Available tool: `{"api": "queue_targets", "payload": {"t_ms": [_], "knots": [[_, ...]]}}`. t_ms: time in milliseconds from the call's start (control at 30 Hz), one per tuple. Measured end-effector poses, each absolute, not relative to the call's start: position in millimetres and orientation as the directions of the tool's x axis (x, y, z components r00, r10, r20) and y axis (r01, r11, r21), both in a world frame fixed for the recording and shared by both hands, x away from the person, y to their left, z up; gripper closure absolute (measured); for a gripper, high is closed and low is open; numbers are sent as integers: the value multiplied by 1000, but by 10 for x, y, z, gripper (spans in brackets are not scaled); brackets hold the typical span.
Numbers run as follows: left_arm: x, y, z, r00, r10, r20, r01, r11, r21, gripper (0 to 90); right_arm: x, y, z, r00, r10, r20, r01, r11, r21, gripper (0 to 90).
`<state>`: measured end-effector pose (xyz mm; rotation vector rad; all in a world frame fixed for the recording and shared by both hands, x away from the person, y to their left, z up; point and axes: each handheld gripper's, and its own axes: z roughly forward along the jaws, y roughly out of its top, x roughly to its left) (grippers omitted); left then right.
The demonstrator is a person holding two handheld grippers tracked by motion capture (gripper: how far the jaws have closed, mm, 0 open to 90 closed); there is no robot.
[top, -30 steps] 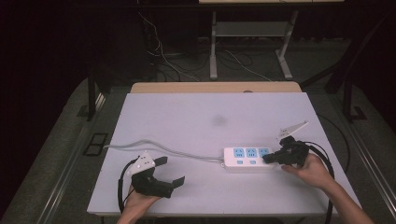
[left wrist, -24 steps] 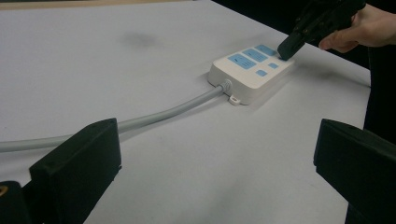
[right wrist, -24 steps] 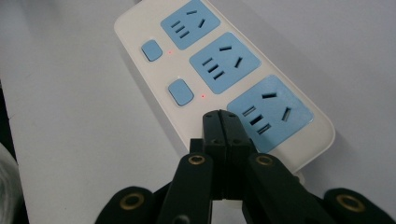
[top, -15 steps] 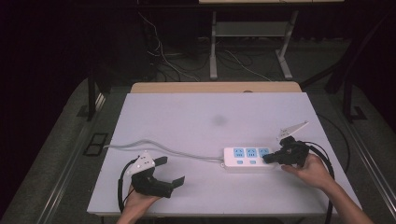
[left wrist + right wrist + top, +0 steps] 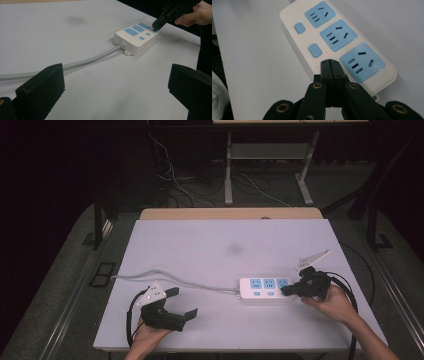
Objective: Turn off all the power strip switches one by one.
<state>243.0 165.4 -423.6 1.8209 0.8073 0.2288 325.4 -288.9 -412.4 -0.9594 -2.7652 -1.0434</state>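
A: What is on the table (image 5: 200,245), counted?

B: One white power strip (image 5: 265,290), right of centre in the high view, with one grey cord (image 5: 170,279) running off its left end toward the left edge. It has three blue sockets (image 5: 338,35) in a row. In the right gripper view two blue switches (image 5: 315,50) show beside them, each with a small red light next to it; where a third would sit is hidden under the jaws.

A: Which way does the strip lie?

B: Flat, sockets up, long axis running left to right across the frame, cord end pointing left.

A: And the two grippers?

B: The right gripper (image 5: 286,290), in the person's right hand (image 5: 335,302), is clenched with nothing between its jaws, and its tip presses on the strip's right end, just beside the last socket. The left gripper (image 5: 180,303), at the lower left, has its jaws spread wide and empty, well apart from the strip. The cord crosses the table just ahead of them.
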Motion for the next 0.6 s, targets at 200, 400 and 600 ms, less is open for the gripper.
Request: {"api": "queue_targets", "payload": {"t_ms": [200, 400, 600], "knots": [[2430, 1646, -4237, 753, 621, -218, 418, -195, 887, 0, 3246, -2893, -4081, -808, 535, 245, 563, 581, 587, 900], [2434, 1640, -4240, 754, 620, -215, 416, -197, 888, 0, 3244, -2896, -3972, -815, 527, 240, 552, 584, 595, 900], [2434, 1636, -4241, 756, 619, -214, 415, -200, 887, 0, 3238, -2875, -3852, -824, 519, 226, 539, 595, 596, 900]]}}
